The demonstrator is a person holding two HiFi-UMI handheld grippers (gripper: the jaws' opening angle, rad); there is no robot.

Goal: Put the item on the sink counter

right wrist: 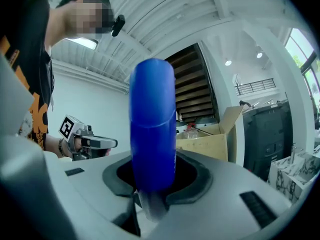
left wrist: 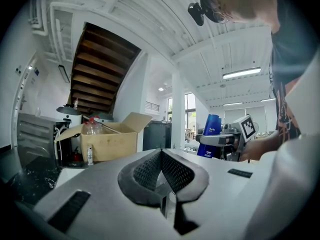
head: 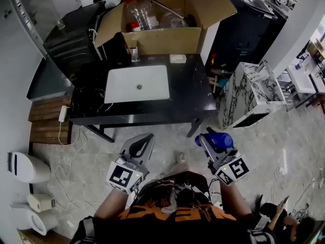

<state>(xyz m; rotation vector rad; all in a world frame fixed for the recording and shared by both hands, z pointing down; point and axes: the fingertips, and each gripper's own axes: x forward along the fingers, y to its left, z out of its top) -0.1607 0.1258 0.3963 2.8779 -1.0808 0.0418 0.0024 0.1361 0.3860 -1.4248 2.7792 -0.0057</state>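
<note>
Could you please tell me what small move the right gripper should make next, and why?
Probably carry it forward toward the sink counter. The right gripper has its jaws closed on the blue bottle, yet the head view shows it over the floor, short of the counter. The bare black top right of the white basin looks like a free spot.

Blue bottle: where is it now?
The blue bottle sits clamped in the right gripper, right of centre in the head view, above the floor, short of the sink counter.
</note>
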